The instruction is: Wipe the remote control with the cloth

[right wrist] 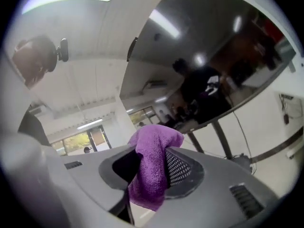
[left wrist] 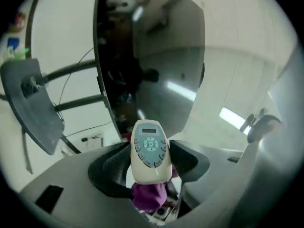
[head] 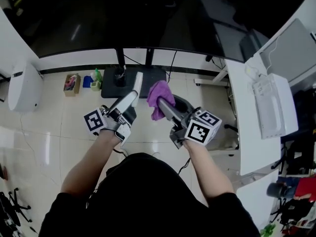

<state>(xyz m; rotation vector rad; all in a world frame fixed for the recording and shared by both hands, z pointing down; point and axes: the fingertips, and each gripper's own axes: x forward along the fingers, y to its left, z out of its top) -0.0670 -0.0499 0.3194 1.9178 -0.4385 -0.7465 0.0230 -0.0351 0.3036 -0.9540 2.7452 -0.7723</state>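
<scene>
My left gripper (head: pixel 129 100) is shut on a white remote control (head: pixel 127 101), held up in the air; in the left gripper view the remote (left wrist: pixel 150 151) stands between the jaws with its buttons and small display facing the camera. My right gripper (head: pixel 165 104) is shut on a purple cloth (head: pixel 160 97), just right of the remote's far end. The cloth (right wrist: pixel 152 170) drapes over the jaws in the right gripper view. A bit of purple cloth (left wrist: pixel 148 196) also shows below the remote in the left gripper view.
A large dark screen (head: pixel 148 19) on a black stand (head: pixel 132 80) fills the far side. White desks (head: pixel 256 127) run along the right. A white appliance (head: pixel 22 88) and small colourful items (head: pixel 84 82) sit on the tiled floor at left.
</scene>
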